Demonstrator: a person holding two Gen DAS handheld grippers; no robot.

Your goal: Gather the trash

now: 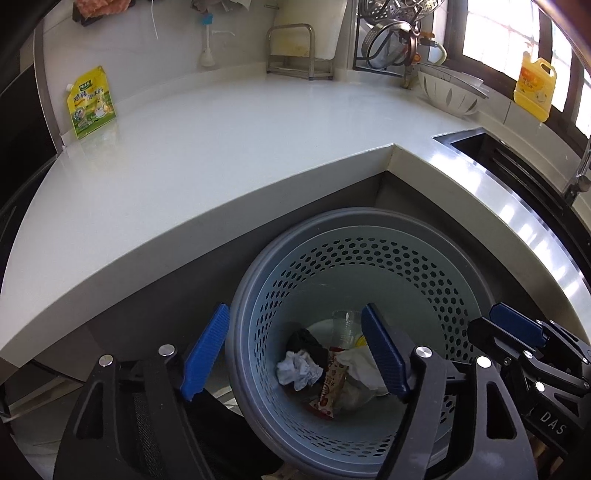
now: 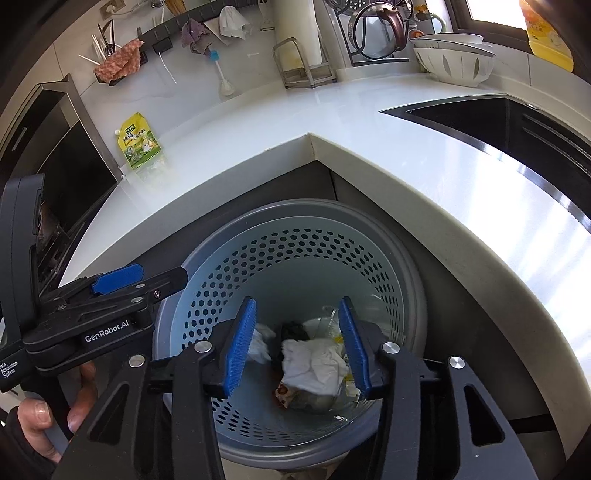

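Observation:
A grey-blue perforated bin (image 1: 246, 291) (image 2: 295, 208) stands on the floor under the counter's inner corner. Inside lie a crumpled white paper ball (image 1: 297, 369), a black scrap (image 1: 306, 341), a red snack wrapper (image 1: 330, 384), a clear plastic cup (image 1: 345, 326) and a white tissue (image 2: 314, 363). My left gripper (image 1: 294, 308) hangs open over the bin's left rim with nothing between its blue pads. Over the bin's middle my right gripper (image 2: 298, 301) is open too; the tissue lies below it on the heap, clear of the pads. A green-yellow pouch (image 1: 90, 103) (image 2: 140, 142) stands on the counter.
The white L-shaped counter (image 1: 221, 147) wraps around the bin. A sink (image 2: 517, 125) is at the right, with a bowl (image 1: 450, 92), a kettle rack (image 2: 376, 33) and a yellow bottle (image 1: 535, 88) behind it. A person's hand (image 2: 40, 417) holds the left gripper's handle.

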